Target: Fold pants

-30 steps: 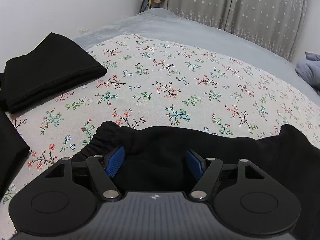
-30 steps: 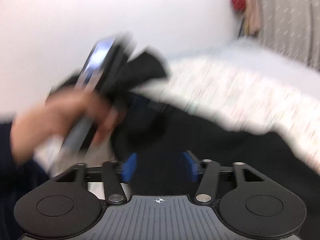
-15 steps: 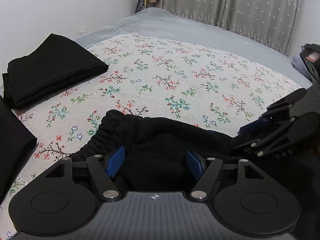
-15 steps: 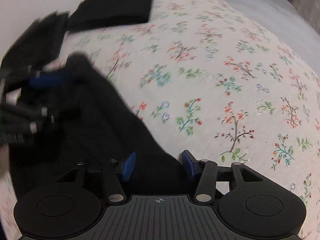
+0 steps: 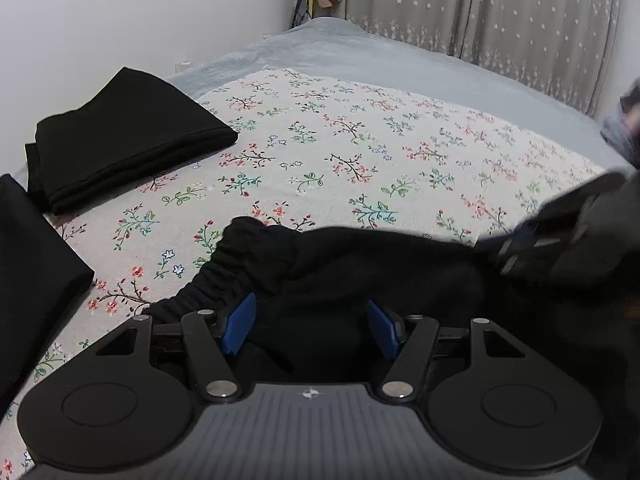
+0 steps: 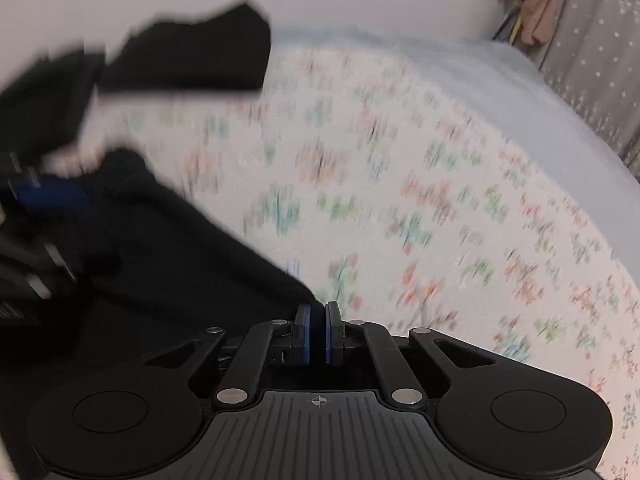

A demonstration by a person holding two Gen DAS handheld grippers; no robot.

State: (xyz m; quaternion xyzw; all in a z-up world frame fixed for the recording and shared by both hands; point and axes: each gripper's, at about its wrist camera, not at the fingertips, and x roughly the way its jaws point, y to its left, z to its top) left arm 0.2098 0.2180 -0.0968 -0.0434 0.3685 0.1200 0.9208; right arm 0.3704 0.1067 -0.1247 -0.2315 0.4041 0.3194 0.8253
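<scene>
Black pants (image 5: pixel 360 264) lie crumpled on the floral sheet (image 5: pixel 360 140), their gathered waistband at the left. My left gripper (image 5: pixel 311 326) sits low over the waist end. Its jaws are closing, still wide apart, with black cloth between the blue pads. In the blurred right wrist view my right gripper (image 6: pixel 318 330) is shut, its pads pinching the edge of the pants (image 6: pixel 160 264). That gripper shows in the left wrist view as a dark blur (image 5: pixel 532 240) at the pants' right end. The left gripper's blue pad (image 6: pixel 52 196) shows at the far left of the right wrist view.
A folded black garment (image 5: pixel 128 140) lies at the back left of the sheet, and another (image 5: pixel 28 264) lies at the left edge. Grey bedding (image 5: pixel 360 52) and a curtain (image 5: pixel 520 20) lie beyond. Bluish clothes (image 5: pixel 624 136) sit at the far right.
My right gripper swung across and down to the pants' right edge, then shut on the cloth. The left gripper has stayed over the waistband, its pads a little closer together.
</scene>
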